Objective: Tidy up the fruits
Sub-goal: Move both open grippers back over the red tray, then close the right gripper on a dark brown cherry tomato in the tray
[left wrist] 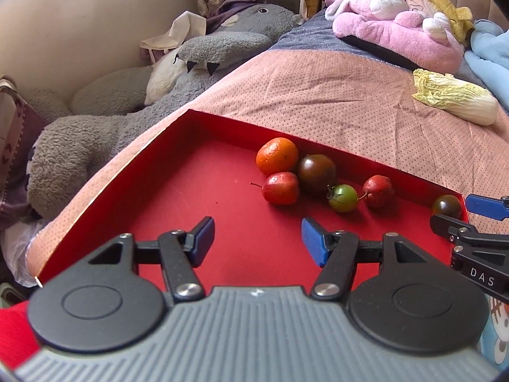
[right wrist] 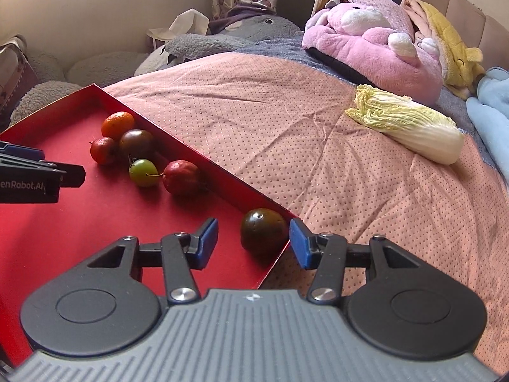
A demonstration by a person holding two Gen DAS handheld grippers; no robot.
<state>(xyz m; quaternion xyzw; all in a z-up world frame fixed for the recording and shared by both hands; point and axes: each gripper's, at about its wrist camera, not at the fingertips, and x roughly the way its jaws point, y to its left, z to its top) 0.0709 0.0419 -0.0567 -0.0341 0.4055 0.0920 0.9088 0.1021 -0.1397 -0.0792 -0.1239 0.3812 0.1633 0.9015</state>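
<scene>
A red tray [left wrist: 197,191] lies on a pink bedspread and holds several fruits. An orange mandarin [left wrist: 276,156], a dark tomato [left wrist: 317,170], two small red fruits [left wrist: 281,188] [left wrist: 378,191] and a green tomato [left wrist: 343,198] cluster along the far wall. My left gripper [left wrist: 257,238] hovers open over bare tray floor, short of them. A second dark tomato [right wrist: 262,232] sits in the tray's near right corner. My right gripper [right wrist: 254,242] straddles it, one blue pad inside the tray and one outside the wall. Neither pad presses on the fruit.
A napa cabbage [right wrist: 410,124] lies on the bedspread to the right. A pink plush toy [right wrist: 372,38] and a blue blanket [right wrist: 490,111] lie at the back right. A grey plush toy [left wrist: 95,133] fills the gap left of the bed.
</scene>
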